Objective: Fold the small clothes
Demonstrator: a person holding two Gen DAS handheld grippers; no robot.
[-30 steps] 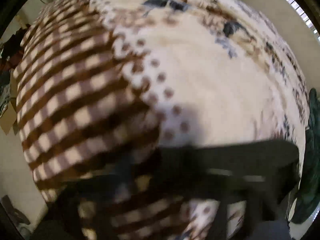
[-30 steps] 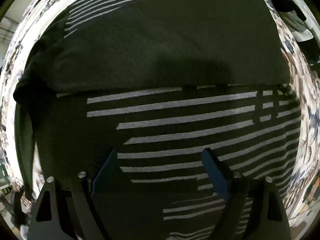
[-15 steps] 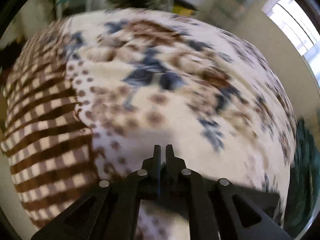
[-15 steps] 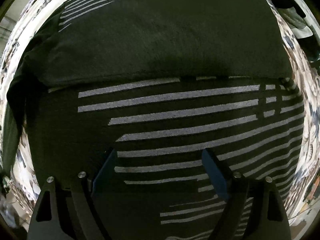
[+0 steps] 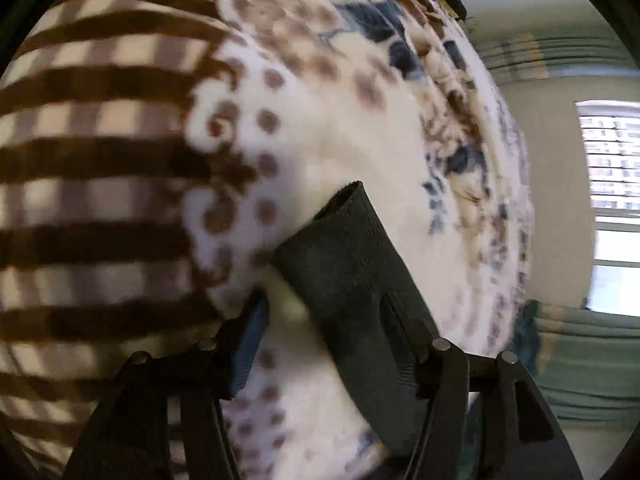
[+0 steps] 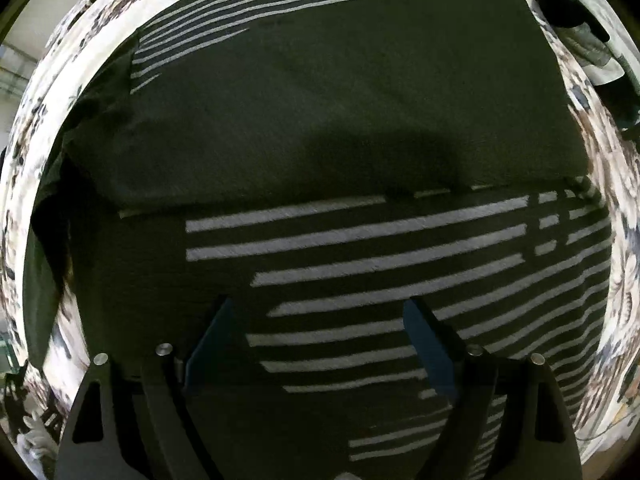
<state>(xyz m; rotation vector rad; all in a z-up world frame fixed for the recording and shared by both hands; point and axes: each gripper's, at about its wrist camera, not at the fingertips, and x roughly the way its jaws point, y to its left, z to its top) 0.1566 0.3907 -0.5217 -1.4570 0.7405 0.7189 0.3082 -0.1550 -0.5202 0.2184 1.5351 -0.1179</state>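
A dark sweater with white stripes (image 6: 320, 152) lies flat on the patterned blanket (image 6: 600, 128), with one part folded over across its middle. My right gripper (image 6: 316, 320) is open, its fingers resting low over the striped lower part, holding nothing. In the left wrist view my left gripper (image 5: 324, 312) is open. A dark sleeve end (image 5: 352, 264) of the sweater lies between its fingers and over the right finger, on the blanket (image 5: 360, 140).
The blanket has a brown checked band (image 5: 100, 160) at left and blue-brown flowers (image 5: 452, 92) at right. A window (image 5: 612, 160) and green fabric (image 5: 580, 360) are beyond the bed edge. Dark clothes (image 6: 580, 28) lie at the right wrist view's top right.
My left gripper was shut half a second ago and is now open, with the dark sleeve end lying between its fingers. Its view has swung. The right gripper has barely moved.
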